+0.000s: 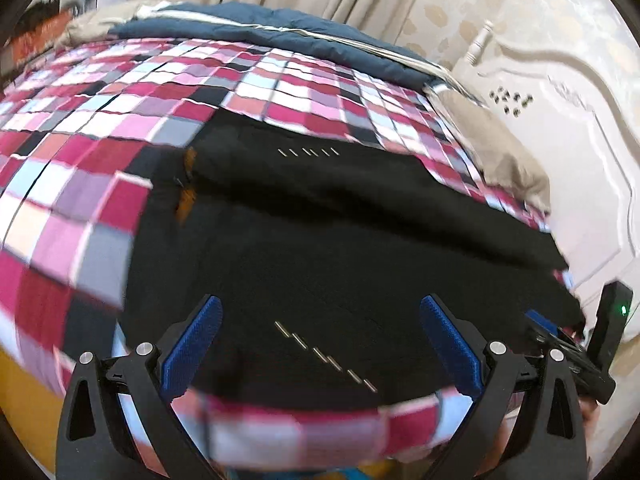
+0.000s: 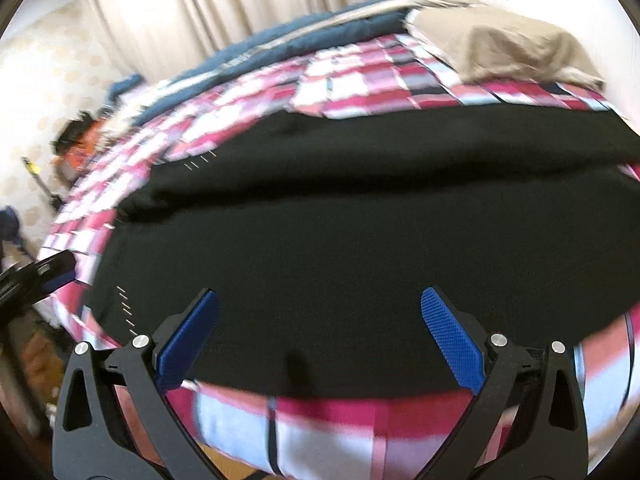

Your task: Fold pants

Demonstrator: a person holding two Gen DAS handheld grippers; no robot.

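Black pants (image 1: 340,240) lie spread flat on a pink, red and white checked bedspread (image 1: 100,152), both legs running side by side across the bed. Small silver marks show on the cloth near the hem. My left gripper (image 1: 320,312) is open and empty, its blue pads (image 1: 192,344) hovering over the near edge of the pants. My right gripper (image 2: 320,304) is open and empty over the pants (image 2: 360,240) near the bed's front edge. The right gripper also shows at the right edge of the left wrist view (image 1: 580,352).
A dark blue quilt (image 1: 280,32) lies along the far side of the bed. A beige pillow (image 2: 500,44) sits at the head end by a white headboard (image 1: 580,120). Beige curtains (image 2: 200,12) hang behind. The checked bedspread (image 2: 360,420) drops off at the front edge.
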